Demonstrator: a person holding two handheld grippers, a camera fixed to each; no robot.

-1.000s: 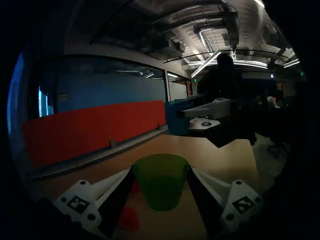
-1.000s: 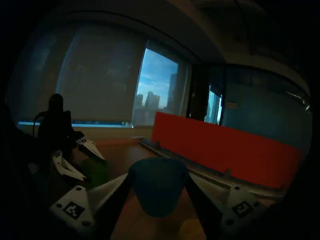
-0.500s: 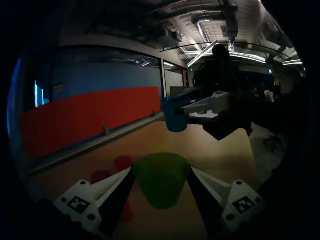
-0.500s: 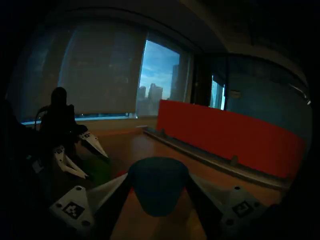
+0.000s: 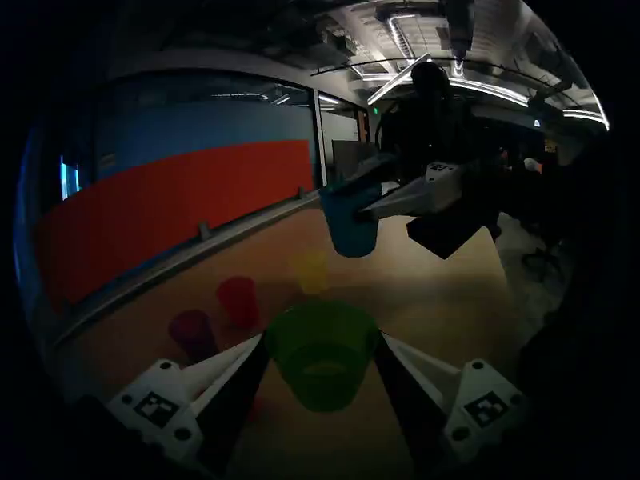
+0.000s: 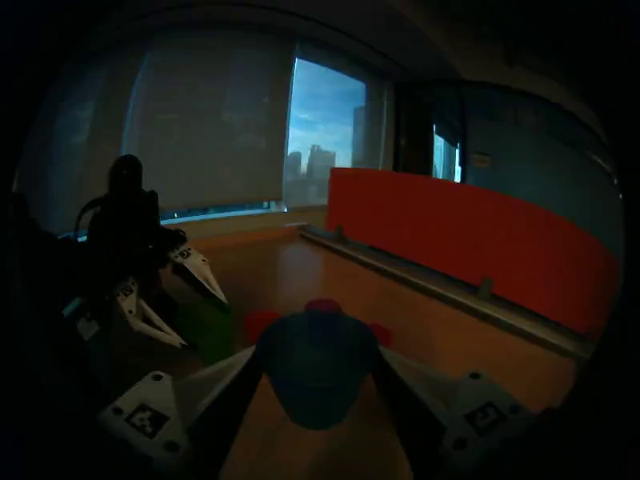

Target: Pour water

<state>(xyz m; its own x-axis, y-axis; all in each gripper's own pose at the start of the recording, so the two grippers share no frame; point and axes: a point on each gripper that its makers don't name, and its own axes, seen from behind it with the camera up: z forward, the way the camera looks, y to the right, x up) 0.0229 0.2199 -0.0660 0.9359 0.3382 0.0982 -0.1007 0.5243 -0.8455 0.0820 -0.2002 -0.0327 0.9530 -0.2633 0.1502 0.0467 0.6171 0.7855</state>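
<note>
From where I stood, the move to come turned on one thing: the blue cup (image 5: 350,222) hung higher than the green cup (image 5: 322,364) and ahead of it, a little to its right in the left gripper view, with open air between them and neither rim over the other. Both cups stood with their long axes close to upright and their mouths up. As the blue one was the higher, I judged it the likelier pourer, which would have to be brought in over the green rim before any tipping. Whether either cup held water I could not tell in that dim light.

The left claw (image 5: 320,344) was clamped on the green cup, a finger pressed against each side of its wall, low over the desk (image 5: 432,296). The right claw (image 6: 318,352) gripped the blue cup the same way, fingers closed onto both flanks, and carried it clear of the desk.

Below and between them, a yellow cup (image 5: 310,272), a red cup (image 5: 238,300) and a purple cup (image 5: 192,332) stood on the desk, near one another and apart from both held cups
</note>
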